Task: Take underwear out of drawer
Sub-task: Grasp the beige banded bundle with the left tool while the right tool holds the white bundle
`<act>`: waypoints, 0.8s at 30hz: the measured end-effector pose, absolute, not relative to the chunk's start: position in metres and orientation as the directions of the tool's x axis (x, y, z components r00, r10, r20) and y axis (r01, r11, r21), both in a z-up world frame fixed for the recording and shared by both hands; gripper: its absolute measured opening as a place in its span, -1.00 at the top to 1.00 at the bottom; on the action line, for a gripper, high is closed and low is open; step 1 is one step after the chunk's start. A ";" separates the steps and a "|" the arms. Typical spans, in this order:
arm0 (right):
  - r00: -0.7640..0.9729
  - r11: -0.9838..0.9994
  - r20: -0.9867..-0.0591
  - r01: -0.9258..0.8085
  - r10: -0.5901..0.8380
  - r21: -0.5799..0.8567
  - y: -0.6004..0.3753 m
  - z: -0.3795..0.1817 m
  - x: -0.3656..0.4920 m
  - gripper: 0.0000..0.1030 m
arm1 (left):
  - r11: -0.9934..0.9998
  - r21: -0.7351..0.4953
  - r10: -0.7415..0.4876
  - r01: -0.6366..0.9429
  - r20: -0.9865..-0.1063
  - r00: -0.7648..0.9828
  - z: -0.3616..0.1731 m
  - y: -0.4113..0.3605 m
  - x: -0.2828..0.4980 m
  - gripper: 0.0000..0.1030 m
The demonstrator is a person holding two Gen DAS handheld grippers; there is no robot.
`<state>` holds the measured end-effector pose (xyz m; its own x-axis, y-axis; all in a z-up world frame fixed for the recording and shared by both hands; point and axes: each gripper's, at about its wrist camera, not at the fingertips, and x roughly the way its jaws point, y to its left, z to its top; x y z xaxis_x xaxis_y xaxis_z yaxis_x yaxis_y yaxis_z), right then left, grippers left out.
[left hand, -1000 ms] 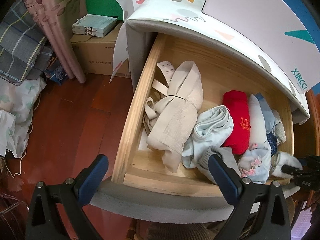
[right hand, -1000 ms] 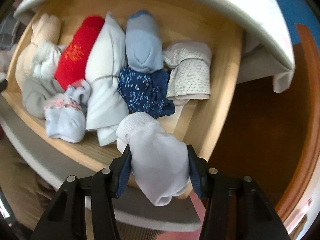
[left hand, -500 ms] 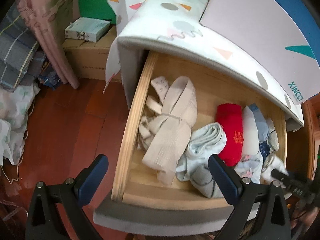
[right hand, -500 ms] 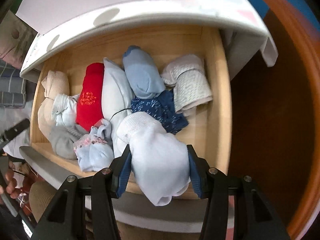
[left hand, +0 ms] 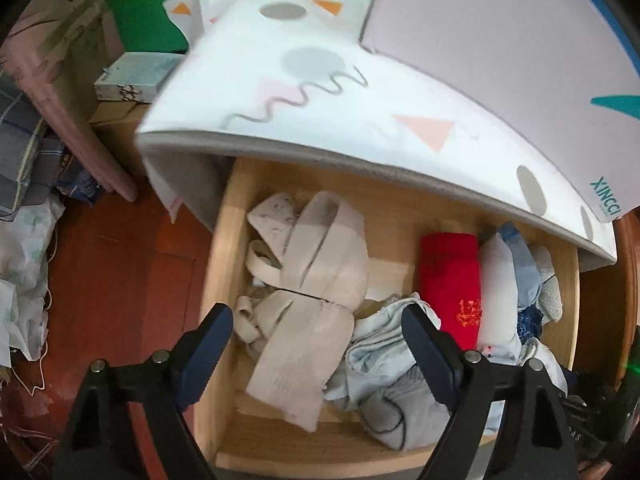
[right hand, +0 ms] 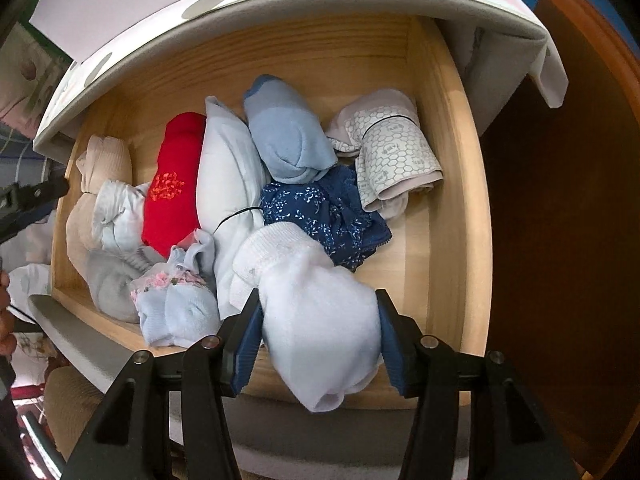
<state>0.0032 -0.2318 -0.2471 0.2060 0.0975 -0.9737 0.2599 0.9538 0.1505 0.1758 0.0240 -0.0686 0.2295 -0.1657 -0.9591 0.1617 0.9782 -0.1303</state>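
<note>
We look down into a pulled-out wooden drawer [right hand: 448, 184] packed with rolled and folded underwear and socks. Our right gripper [right hand: 320, 340] has its blue pads pressed against both sides of a soft white roll [right hand: 316, 320], jaws about a third of the way apart and filled by the cloth; the roll's lower end hangs over the drawer's front edge, while its ribbed upper end touches the dark blue floral piece [right hand: 328, 216] behind it.

Further in lie a light blue roll [right hand: 288, 140] and, on the right, a honeycomb-printed roll [right hand: 396, 156] bound by a thin black band. A long pale white bundle [right hand: 232, 176] runs front to back beside a red roll [right hand: 172, 184] with orange embroidery. At the front sits a small pale blue piece with pink lace [right hand: 176, 304], with a grey roll [right hand: 108, 280] just beside it.

Our left gripper [left hand: 316, 348] hangs above the drawer's left half with its jaws wide and closing — nothing is pressed between the pads. Beneath them, in the left wrist view, lie a beige banded garment [left hand: 316, 284] with loose straps and a crumpled pale blue garment [left hand: 384, 360]. The red roll [left hand: 452, 280] sits further right.

A patterned white cover [left hand: 320, 100] drapes over the cabinet above the drawer. On the red-brown floor [left hand: 112, 272] to the left stand a cardboard box [left hand: 116, 120] with a small carton [left hand: 132, 76] on top.
</note>
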 end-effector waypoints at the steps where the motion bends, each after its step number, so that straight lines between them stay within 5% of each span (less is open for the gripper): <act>1: 0.205 0.956 -0.974 0.255 0.092 0.144 -0.235 -0.229 0.003 0.03 | 0.979 -0.120 -0.156 0.163 -0.961 0.229 -0.072 0.022 0.177 -0.72; 24: 0.185 0.950 -0.976 0.265 0.118 0.165 -0.240 -0.204 0.005 -0.01 | 0.989 0.004 -0.015 0.150 -0.992 0.125 -0.136 -0.008 0.204 -0.45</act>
